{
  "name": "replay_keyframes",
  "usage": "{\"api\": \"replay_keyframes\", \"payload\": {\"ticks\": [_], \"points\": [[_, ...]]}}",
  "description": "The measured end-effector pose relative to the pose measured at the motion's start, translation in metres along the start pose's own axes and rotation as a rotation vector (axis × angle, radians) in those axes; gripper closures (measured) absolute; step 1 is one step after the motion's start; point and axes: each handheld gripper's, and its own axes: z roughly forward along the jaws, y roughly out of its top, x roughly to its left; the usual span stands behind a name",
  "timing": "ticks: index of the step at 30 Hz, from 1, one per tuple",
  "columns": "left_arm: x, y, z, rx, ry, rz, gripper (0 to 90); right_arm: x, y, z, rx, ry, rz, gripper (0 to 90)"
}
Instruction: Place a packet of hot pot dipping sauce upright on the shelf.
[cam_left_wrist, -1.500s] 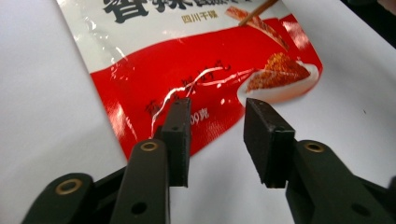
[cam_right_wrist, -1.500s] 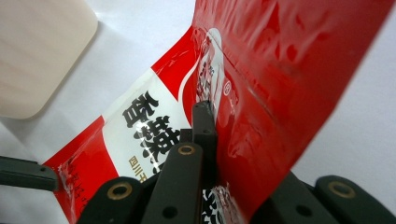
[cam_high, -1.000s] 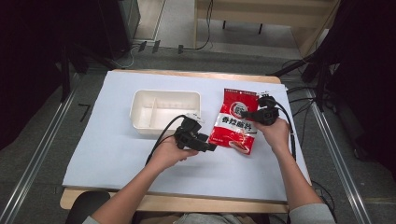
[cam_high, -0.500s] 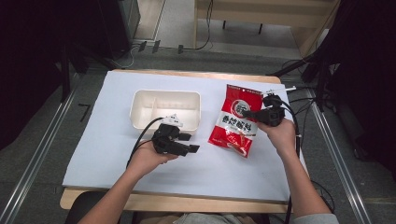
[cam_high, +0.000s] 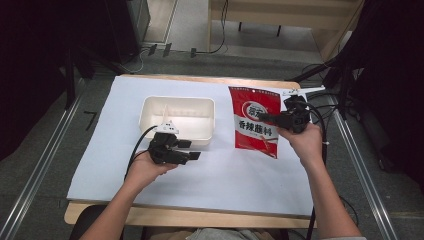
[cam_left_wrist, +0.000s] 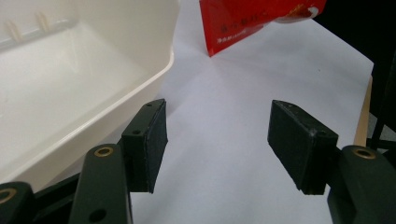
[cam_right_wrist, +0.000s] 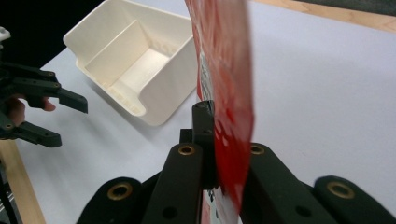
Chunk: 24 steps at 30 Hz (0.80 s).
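The pouch (cam_high: 256, 121) is a flat, glossy red sachet with a white round emblem near its top and a white band of large Chinese characters across its middle; they look like 香辣蘸料, though the smaller print below is too fine to read. In the high view it sits to the right of the tub (cam_high: 178, 119), over the white sheet (cam_high: 240, 175) that covers the table, its lower edge tipped toward the person. In the right gripper view the pouch (cam_right_wrist: 227, 88) rises edge-on from between the jaws, blurred, with the sheet (cam_right_wrist: 327, 79) behind it, so it is lifted on that side rather than lying flat.

The right gripper (cam_high: 264, 118) is clamped on the pouch's right edge, both jaws pressed against the red film.

The left gripper (cam_high: 194, 150) is just in front of the tub's near wall, jaws spread wide with nothing between them. In its own view one pad (cam_left_wrist: 150, 140) is near the tub (cam_left_wrist: 88, 84) rim, and a corner of the pouch (cam_left_wrist: 252, 21) shows farther off.

The tub is a cream rectangular plastic box with small ribs along its inner wall. I see no writing on it.
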Motion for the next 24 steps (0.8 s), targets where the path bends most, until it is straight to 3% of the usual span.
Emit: {"api": "replay_keyframes", "payload": {"ticks": [6,11,18,24], "points": [[0.002,-0.001,-0.002,0.010,-0.006,-0.002,38.3,0.005,0.006,-0.005,-0.009,-0.009,-0.019,90.0],[0.002,-0.002,-0.002,0.018,-0.008,0.001,37.5,0.010,0.021,-0.012,-0.004,-0.027,-0.044,90.0],[0.003,-0.003,0.000,0.040,-0.009,0.007,36.9,0.021,0.045,-0.013,-0.002,-0.007,-0.076,90.0],[0.006,-0.003,0.003,0.029,-0.017,-0.004,36.7,0.030,0.065,-0.008,-0.003,0.025,-0.087,90.0]]}}
